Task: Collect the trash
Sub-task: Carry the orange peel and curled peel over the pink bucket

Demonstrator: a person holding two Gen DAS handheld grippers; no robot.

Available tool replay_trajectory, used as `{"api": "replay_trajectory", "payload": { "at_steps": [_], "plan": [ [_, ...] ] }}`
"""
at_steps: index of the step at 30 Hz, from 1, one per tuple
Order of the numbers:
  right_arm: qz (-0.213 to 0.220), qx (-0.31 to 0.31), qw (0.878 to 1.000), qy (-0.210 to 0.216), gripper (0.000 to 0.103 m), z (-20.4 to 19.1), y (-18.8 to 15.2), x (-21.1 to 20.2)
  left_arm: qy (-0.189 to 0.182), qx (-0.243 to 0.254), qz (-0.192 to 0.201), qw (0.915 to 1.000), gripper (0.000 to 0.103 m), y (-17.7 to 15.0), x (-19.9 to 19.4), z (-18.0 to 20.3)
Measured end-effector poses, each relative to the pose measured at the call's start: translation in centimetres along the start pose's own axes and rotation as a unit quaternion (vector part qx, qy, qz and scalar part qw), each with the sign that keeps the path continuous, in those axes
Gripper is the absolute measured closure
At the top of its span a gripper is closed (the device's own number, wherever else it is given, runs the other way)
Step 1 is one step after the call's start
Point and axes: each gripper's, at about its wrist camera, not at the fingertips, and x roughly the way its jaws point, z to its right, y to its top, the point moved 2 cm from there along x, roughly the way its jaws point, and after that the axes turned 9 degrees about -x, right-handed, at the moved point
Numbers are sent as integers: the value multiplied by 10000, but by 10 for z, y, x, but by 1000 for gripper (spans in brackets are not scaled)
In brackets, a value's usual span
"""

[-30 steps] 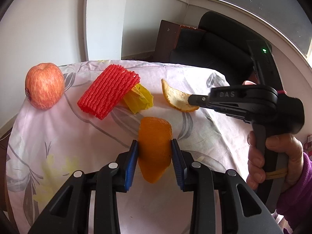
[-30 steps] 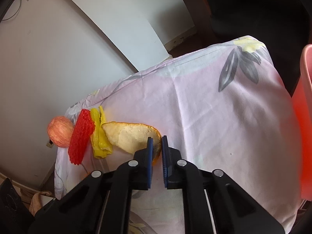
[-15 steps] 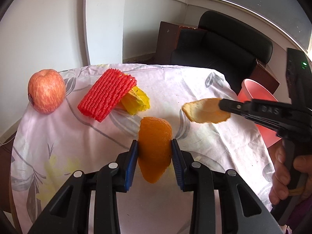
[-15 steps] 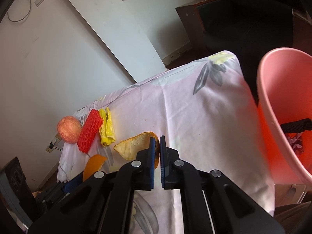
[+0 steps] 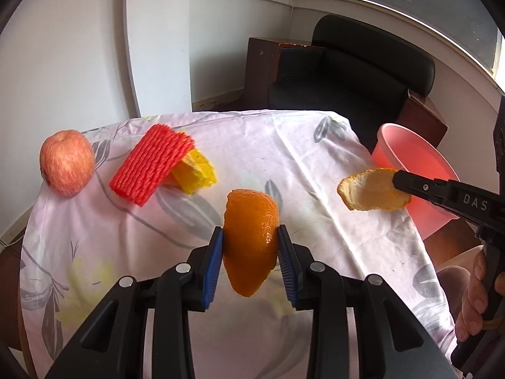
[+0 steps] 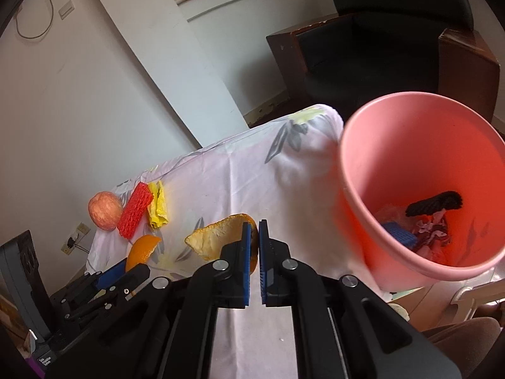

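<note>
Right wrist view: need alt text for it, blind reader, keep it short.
The right gripper holds a curled orange peel in its shut jaws, beside an open pink bin already holding scraps. Behind, on the floral tablecloth, sit an apple, red foam netting and a yellow wrapper.
</note>
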Motion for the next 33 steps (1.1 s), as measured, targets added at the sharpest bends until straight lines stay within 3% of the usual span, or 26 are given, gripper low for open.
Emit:
{"api": "replay_trajectory", "payload": {
  "at_steps": [13, 26, 33],
  "plan": [
    [449, 503, 9970, -371, 98, 57, -4, -45, -151, 486, 100, 9987, 70, 4, -4, 56],
    [914, 1144, 9829, -1119, 98, 131, -14, -94, -712, 1109, 250, 9910, 70, 10, -9, 136],
    [1043, 1099, 9762, -1550, 98, 150, -16, -107, -1029, 1383, 233, 9848, 70, 15, -5, 182]
  ]
}}
